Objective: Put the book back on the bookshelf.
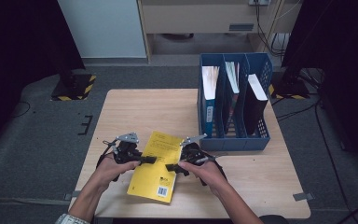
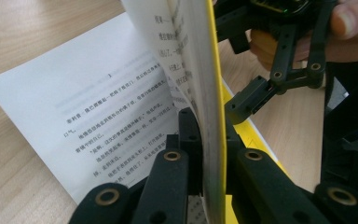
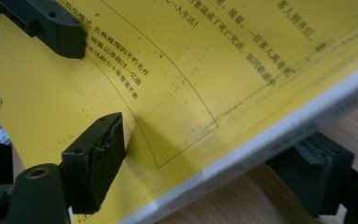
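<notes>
On a wooden worktop, the left hand-held gripper pinches a yellow book's cover and pages, while the right hand-held gripper straddles its edge, jaws apart.

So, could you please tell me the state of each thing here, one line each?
Yellow book: on the table, cover side lifted.
Left hand-held gripper: shut on the yellow book's cover and some pages.
Right hand-held gripper: jaws astride the book's edge, not pressing.
Blue file rack: upright, holding books.
</notes>
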